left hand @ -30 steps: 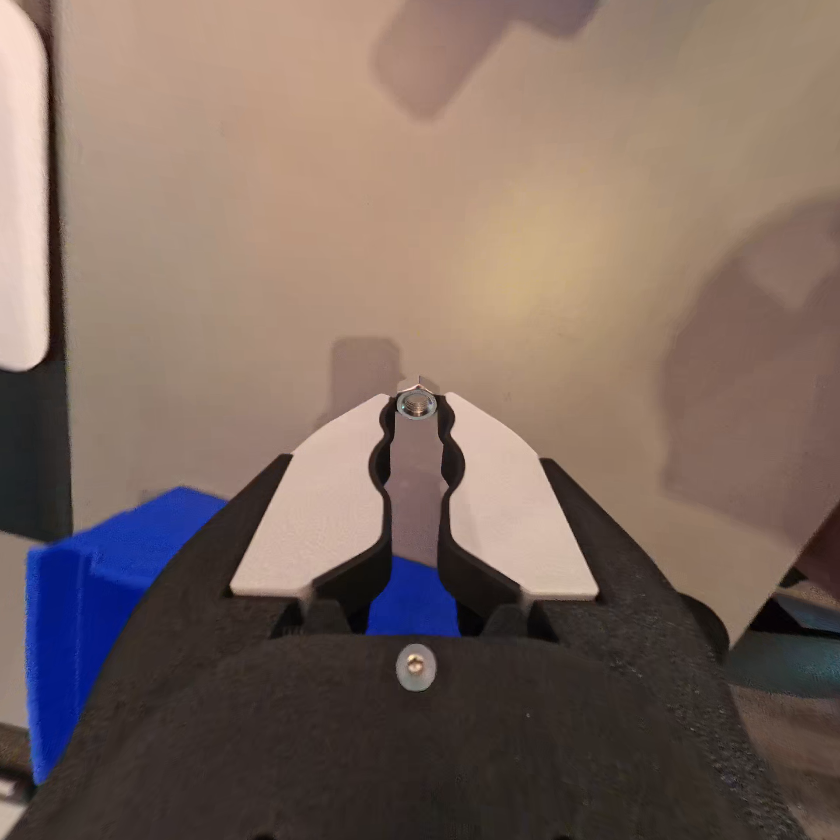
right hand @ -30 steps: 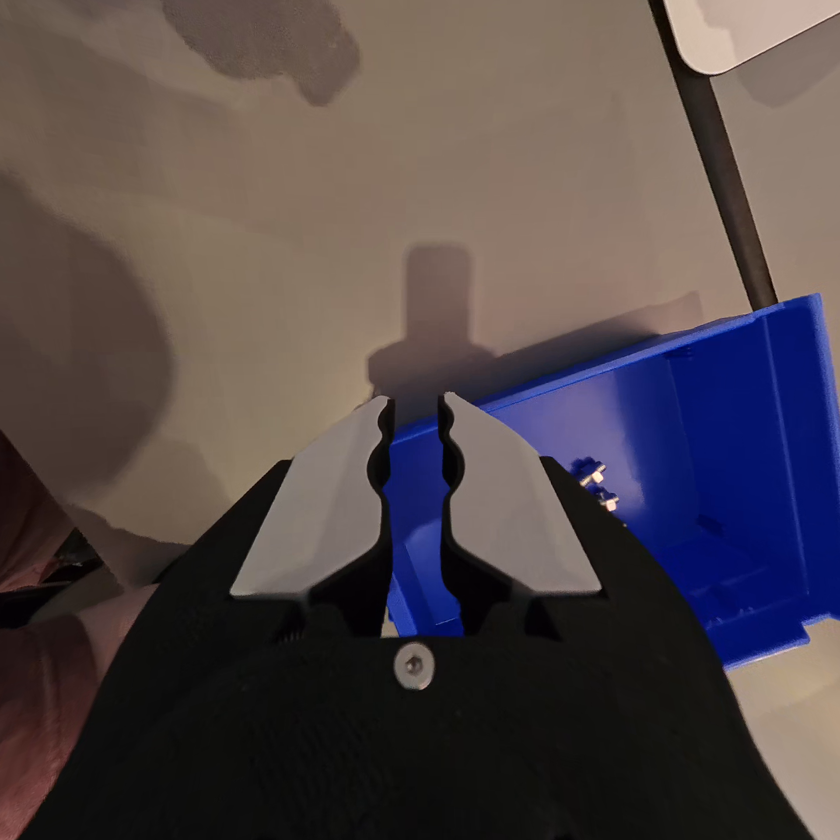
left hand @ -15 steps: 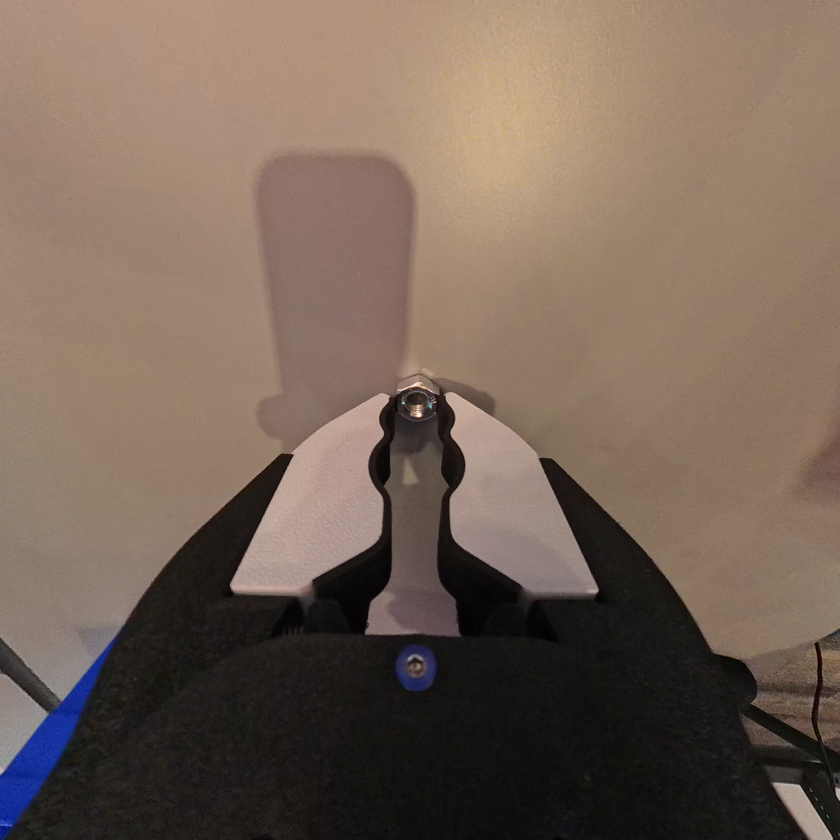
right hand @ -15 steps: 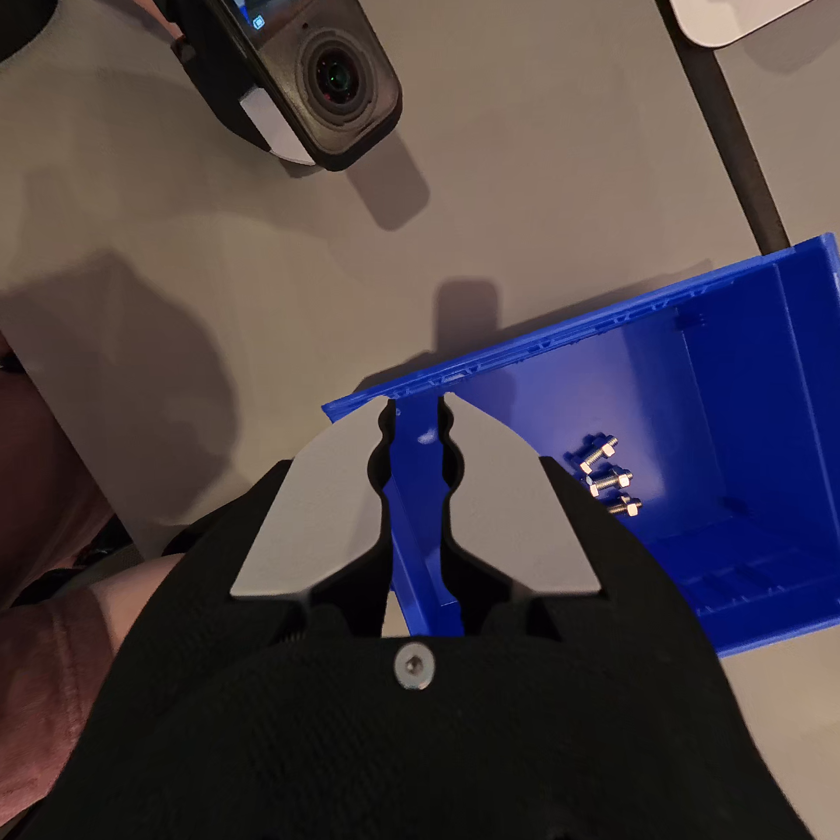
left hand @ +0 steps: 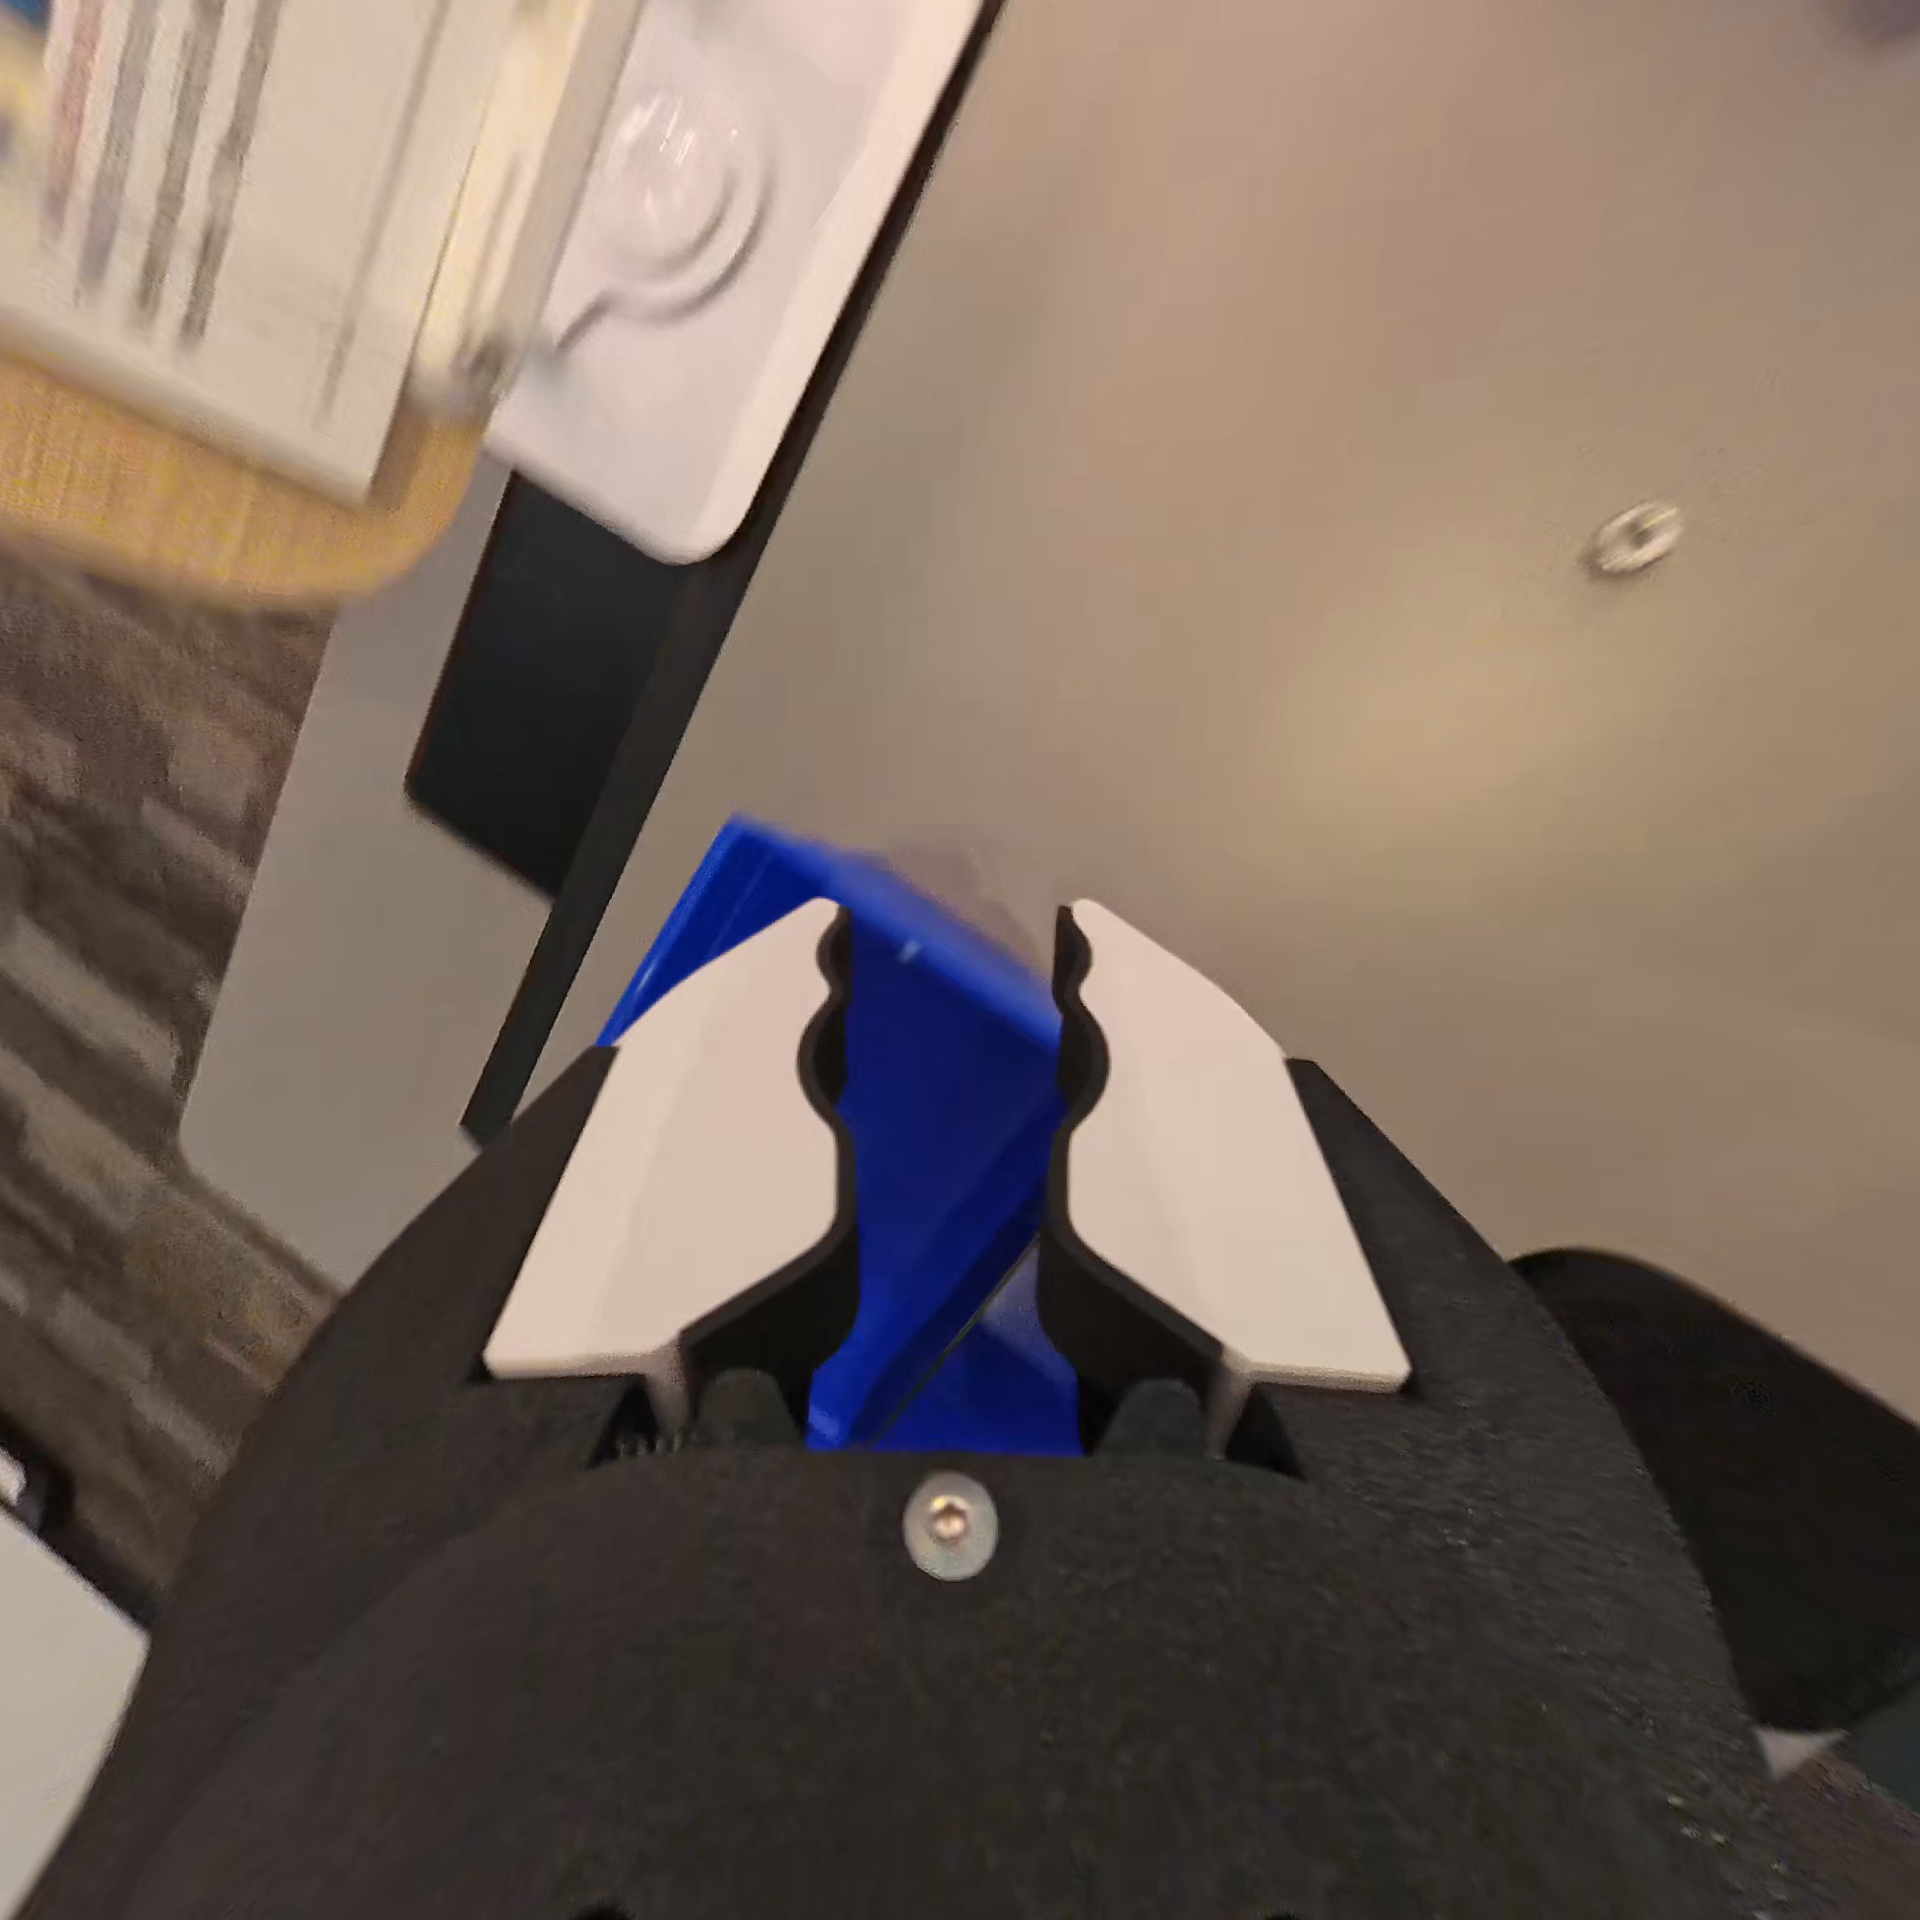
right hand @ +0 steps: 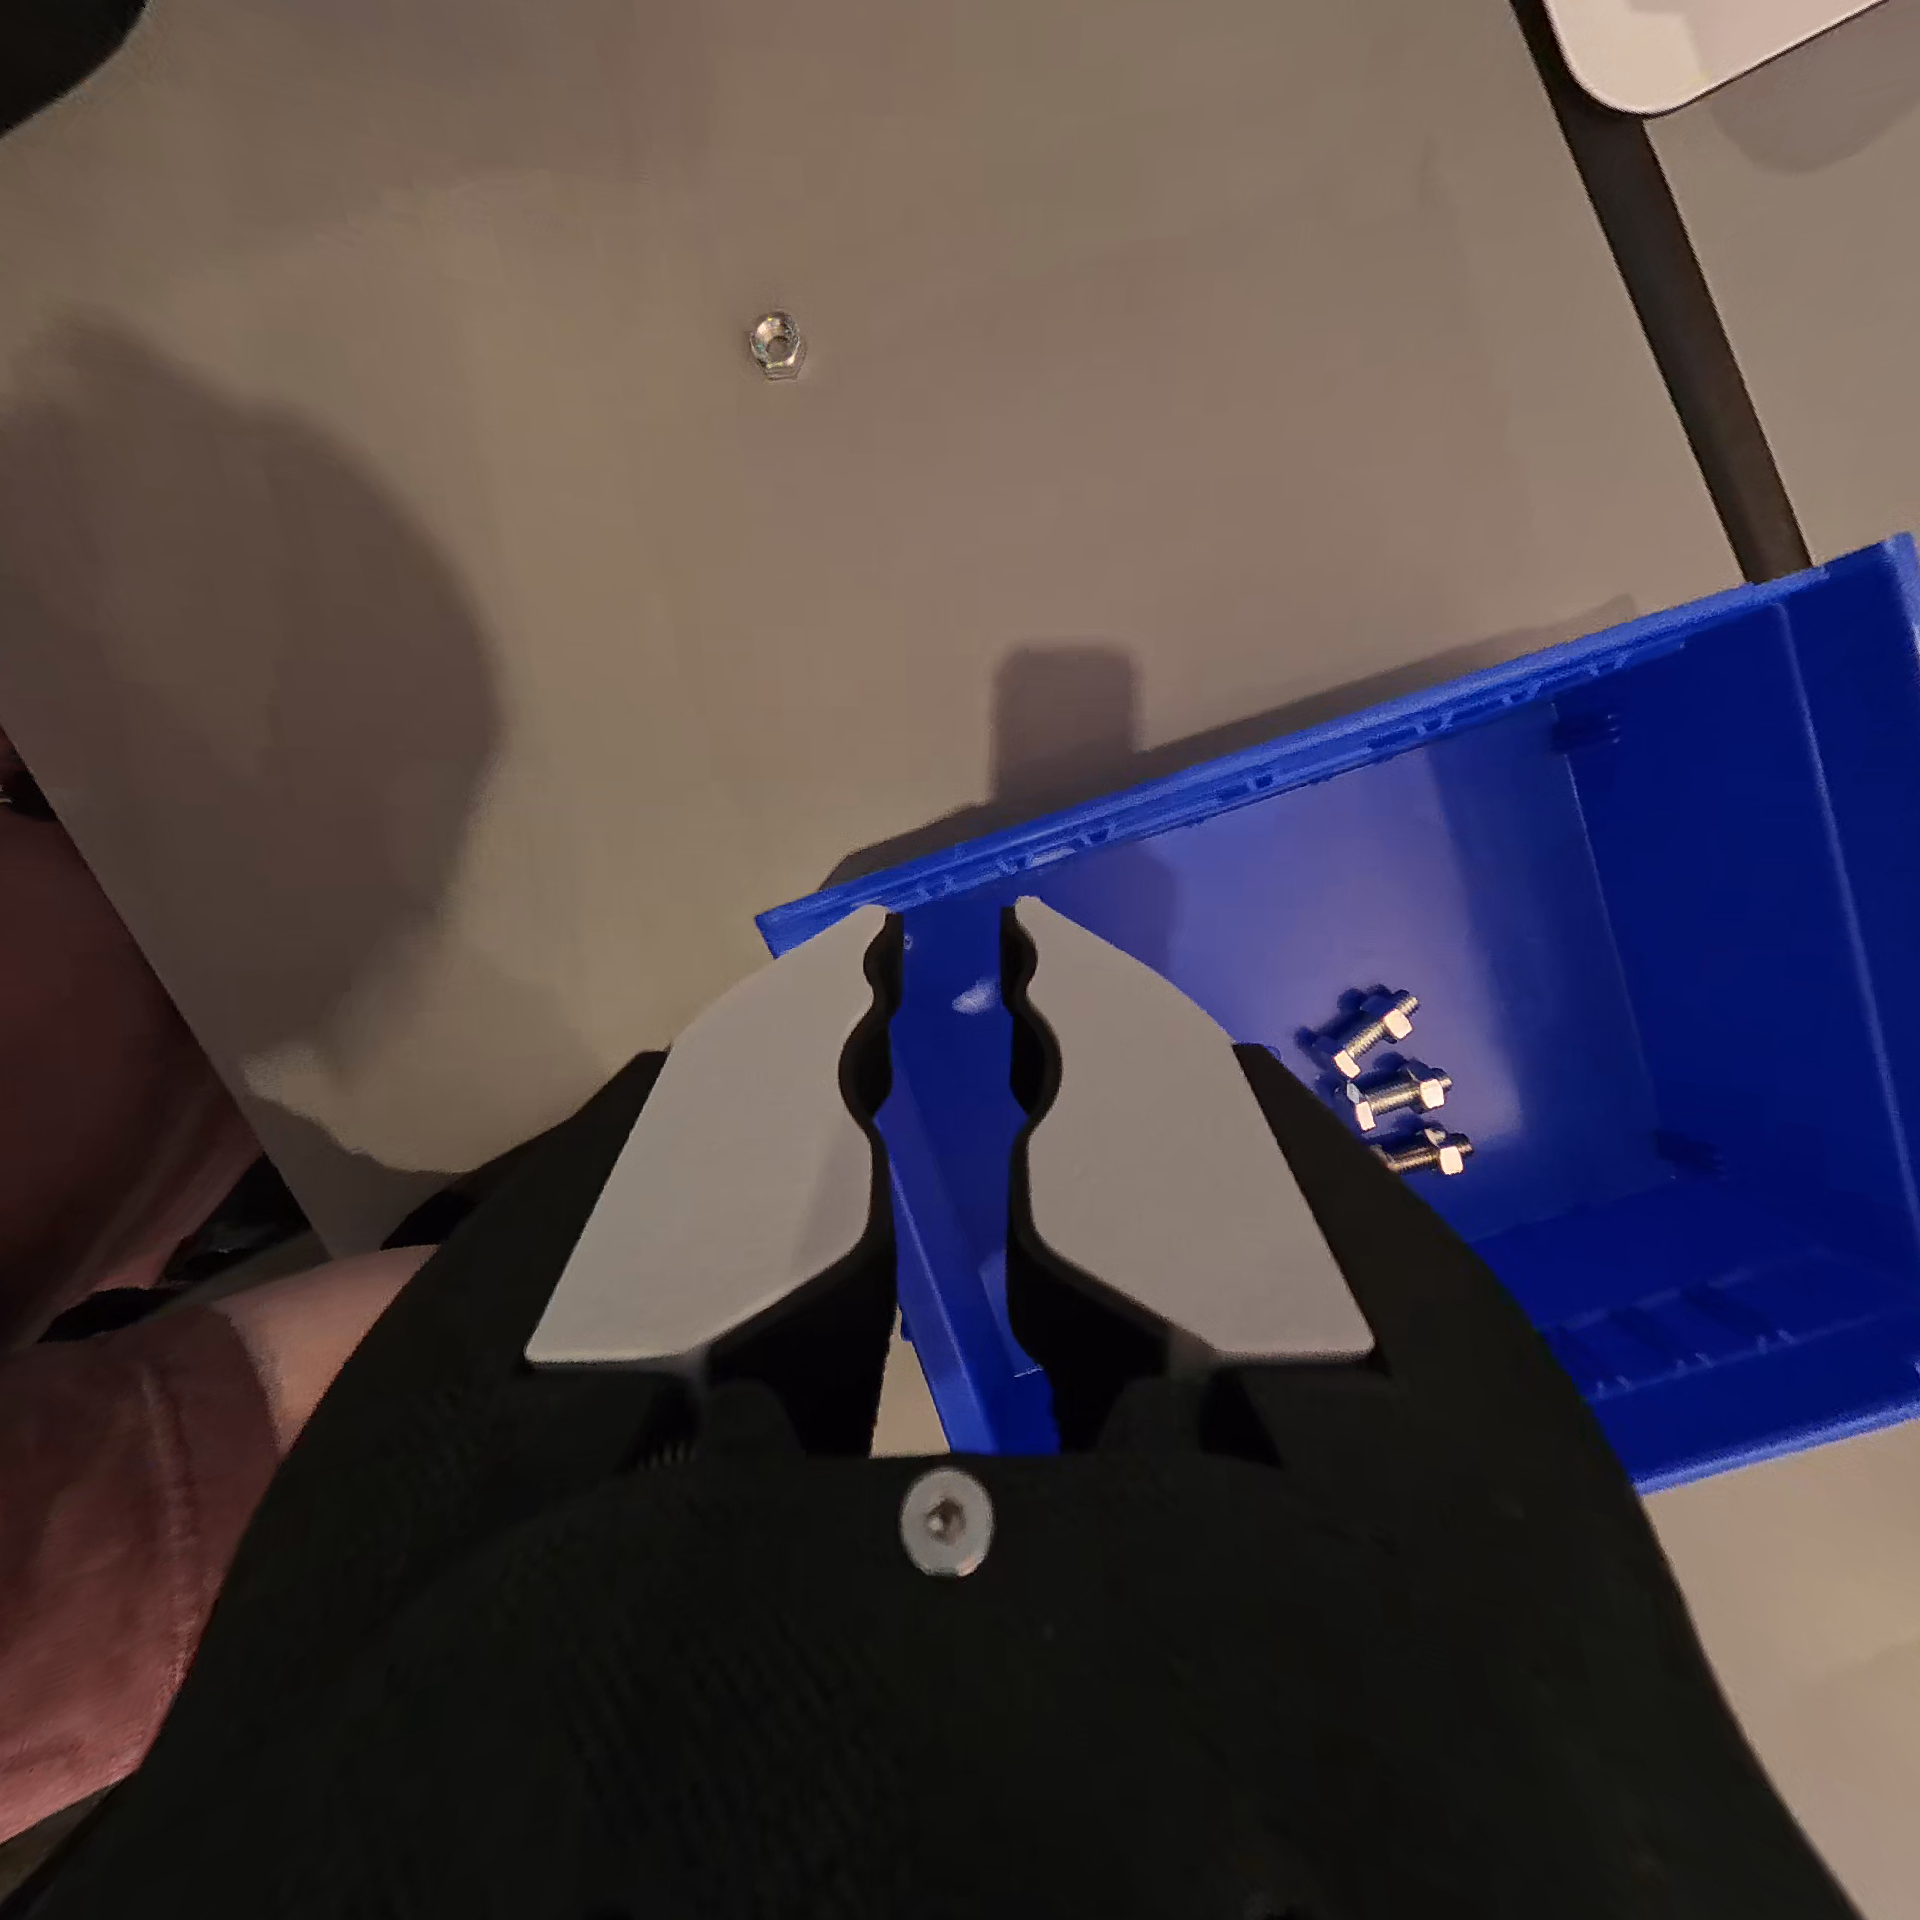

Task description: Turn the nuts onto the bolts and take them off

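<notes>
A silver nut (left hand: 1634, 537) lies loose on the grey table (left hand: 1351, 416), far right of my left gripper (left hand: 951, 914); it also shows in the right wrist view (right hand: 777, 343). My left gripper is open and empty, with the blue bin (left hand: 935, 1091) showing between its fingers. My right gripper (right hand: 951, 914) hovers over the near left corner of the blue bin (right hand: 1714, 935), its jaws a narrow gap apart with nothing between them. Three bolts with nuts on them (right hand: 1397, 1096) lie inside the bin, just right of my right gripper.
A black strip (left hand: 582, 675) runs along the table's left edge, with a white panel (left hand: 686, 229) and a blurred box beyond it. Carpeted floor (left hand: 104, 935) lies to the left. A person's sleeve (right hand: 104, 1455) is at the near left. A white panel (right hand: 1704, 42) is far right. Left tips to right tips: about 40 cm.
My left gripper opened and let go of the nut, which now lies on the table. It then swung left toward the blue bin. My right gripper has barely moved over the bin's corner.
</notes>
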The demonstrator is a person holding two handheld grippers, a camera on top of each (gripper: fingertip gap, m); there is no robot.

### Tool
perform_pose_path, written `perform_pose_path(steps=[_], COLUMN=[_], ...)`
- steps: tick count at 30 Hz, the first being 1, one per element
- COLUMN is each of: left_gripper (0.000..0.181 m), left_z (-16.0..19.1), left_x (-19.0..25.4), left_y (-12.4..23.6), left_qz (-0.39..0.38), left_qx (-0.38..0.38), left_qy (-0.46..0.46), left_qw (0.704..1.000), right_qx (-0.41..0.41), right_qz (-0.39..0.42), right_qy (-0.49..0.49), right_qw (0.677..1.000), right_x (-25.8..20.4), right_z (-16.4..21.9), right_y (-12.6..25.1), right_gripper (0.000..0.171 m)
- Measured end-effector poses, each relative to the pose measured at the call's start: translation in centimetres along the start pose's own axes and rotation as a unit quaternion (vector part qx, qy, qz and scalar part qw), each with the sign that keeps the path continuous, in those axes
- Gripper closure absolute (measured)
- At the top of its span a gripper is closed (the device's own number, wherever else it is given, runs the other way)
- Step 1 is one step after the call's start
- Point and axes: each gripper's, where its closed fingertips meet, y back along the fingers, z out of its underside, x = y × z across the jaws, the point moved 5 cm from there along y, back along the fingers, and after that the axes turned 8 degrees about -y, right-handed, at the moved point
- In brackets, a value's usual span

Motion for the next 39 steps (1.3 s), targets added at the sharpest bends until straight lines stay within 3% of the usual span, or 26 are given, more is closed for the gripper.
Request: perform_pose_path(steps=[1,5,9,20,27,29,32,39], left_gripper=[0.142,0.14,0.14,0.141,0.145,0.144,0.14,0.149], left_z=[2.0,8.1,10.8,11.4,9.8,9.6,9.2,9.6], left_x=[-1.2,-2.8,-1.8,-0.5,-1.2,-1.6,-1.2,-1.2], left_y=[0.0,-2.3,-5.1,-8.6,-10.6,-11.6,-12.7,-13.9], left_qz=[-0.004,0.05,0.089,0.155,0.091,0.076,0.118,0.052], left_qx=[-0.012,-0.017,-0.033,-0.043,-0.025,-0.036,-0.035,-0.027], left_qy=[0.019,0.07,0.032,-0.048,-0.164,-0.136,-0.026,0.078], left_qw=[1.0,0.996,0.995,0.986,0.982,0.987,0.992,0.995], right_qx=[-0.002,-0.028,-0.052,-0.088,-0.07,-0.07,-0.07,-0.074], right_qz=[0.0,0.006,0.007,0.001,0.001,0.003,0.005,0.005], right_qy=[0.002,-0.01,-0.018,-0.034,-0.028,-0.03,-0.033,-0.038], right_qw=[1.0,1.0,0.998,0.996,0.997,0.997,0.997,0.997], right_x=[-0.1,0.3,0.6,1.2,1.2,1.3,1.4,1.6], right_z=[-0.1,-0.3,-0.5,-1.0,-1.5,-1.5,-1.4,-1.1], right_y=[-0.1,-1.1,-2.2,-4.2,-4.0,-4.0,-4.0,-4.0], right_gripper=[0.152,0.152,0.151,0.151,0.152,0.151,0.152,0.151])
